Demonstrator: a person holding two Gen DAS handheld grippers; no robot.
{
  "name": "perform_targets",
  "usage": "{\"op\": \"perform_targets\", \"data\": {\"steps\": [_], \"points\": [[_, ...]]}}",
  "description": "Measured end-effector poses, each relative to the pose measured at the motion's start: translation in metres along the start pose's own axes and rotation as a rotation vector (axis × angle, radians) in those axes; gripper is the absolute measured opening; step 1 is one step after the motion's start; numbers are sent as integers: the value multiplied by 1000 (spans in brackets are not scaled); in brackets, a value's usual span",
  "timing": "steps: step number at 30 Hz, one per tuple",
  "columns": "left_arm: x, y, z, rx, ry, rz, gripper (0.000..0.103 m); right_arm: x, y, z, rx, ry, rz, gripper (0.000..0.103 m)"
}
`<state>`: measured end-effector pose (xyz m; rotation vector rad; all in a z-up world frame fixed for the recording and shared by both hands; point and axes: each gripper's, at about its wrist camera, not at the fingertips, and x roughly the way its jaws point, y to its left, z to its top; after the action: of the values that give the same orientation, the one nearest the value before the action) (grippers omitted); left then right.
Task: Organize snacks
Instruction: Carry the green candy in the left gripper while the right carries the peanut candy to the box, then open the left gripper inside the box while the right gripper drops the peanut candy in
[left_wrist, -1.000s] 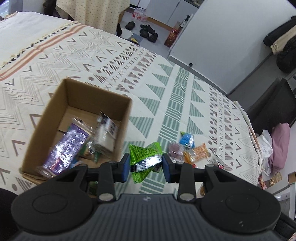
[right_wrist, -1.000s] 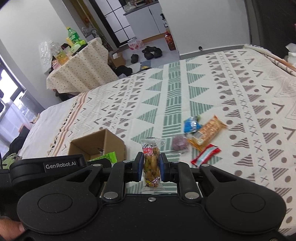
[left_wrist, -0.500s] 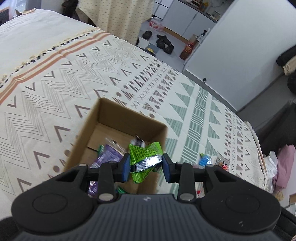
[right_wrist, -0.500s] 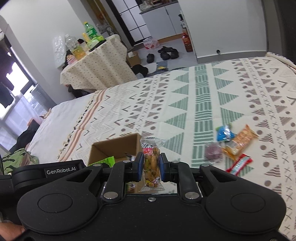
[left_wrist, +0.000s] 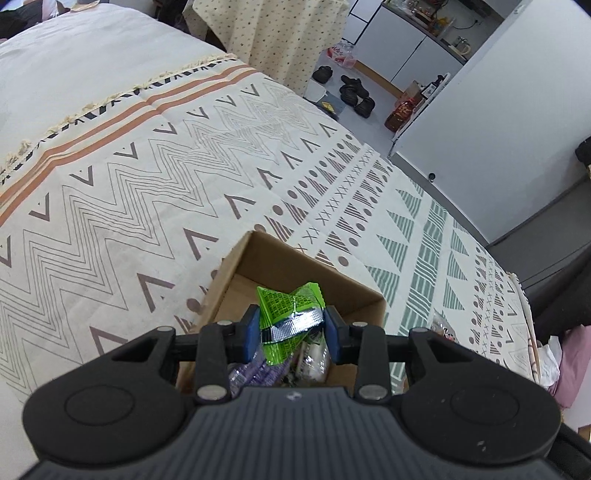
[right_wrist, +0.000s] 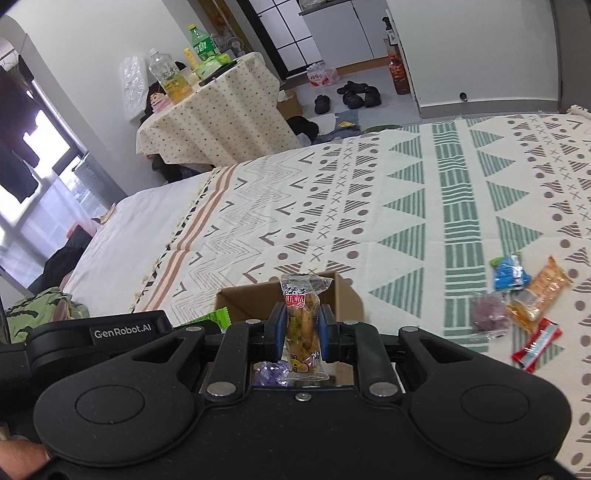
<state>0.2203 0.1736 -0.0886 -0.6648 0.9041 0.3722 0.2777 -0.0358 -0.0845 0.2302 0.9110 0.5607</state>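
So compared to a second ago, both grippers have slid over toward the cardboard box (left_wrist: 295, 266). Back then the left gripper (left_wrist: 291, 328) had the box off to its left side; now it hangs right over the open top, jaws still clamped on the crumpled green packet (left_wrist: 288, 306). The right gripper (right_wrist: 302, 328) is also a lot closer to the box (right_wrist: 343, 295) than before, still clenched on the clear packet of yellowish snacks (right_wrist: 301, 325), which stands upright between the pads just in front of the box's near edge.

What each view gives you: the left wrist camera looks down into the box, so you can see a purple packet (left_wrist: 251, 373) and a whitish wrapper (left_wrist: 314, 360) already lying in there. The right wrist camera can't see much inside, but it catches the leftovers on the patterned bedspread (right_wrist: 406, 206) off to the right: a blue packet (right_wrist: 511, 271), an orange one (right_wrist: 543, 295), a purplish one (right_wrist: 487, 314) and a red one (right_wrist: 537, 345), all bunched close together. It also shows the left gripper's body at its left with a corner of the green packet poking out.
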Motion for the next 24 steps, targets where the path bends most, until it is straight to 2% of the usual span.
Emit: {"op": "perform_targets", "data": {"steps": [10, 19, 21, 23, 24], "points": [[18, 14, 15, -34, 63, -6, 40, 24, 23, 10, -15, 25, 3, 18], [10, 26, 23, -46, 46, 0, 45, 39, 35, 14, -17, 44, 10, 18], [8, 28, 23, -50, 44, 9, 49, 41, 39, 14, -18, 47, 25, 19], [6, 30, 23, -51, 40, 18, 54, 42, 41, 15, -7, 50, 44, 24], [4, 30, 22, -50, 38, 22, 59, 42, 41, 15, 1, 51, 46, 33]]}}
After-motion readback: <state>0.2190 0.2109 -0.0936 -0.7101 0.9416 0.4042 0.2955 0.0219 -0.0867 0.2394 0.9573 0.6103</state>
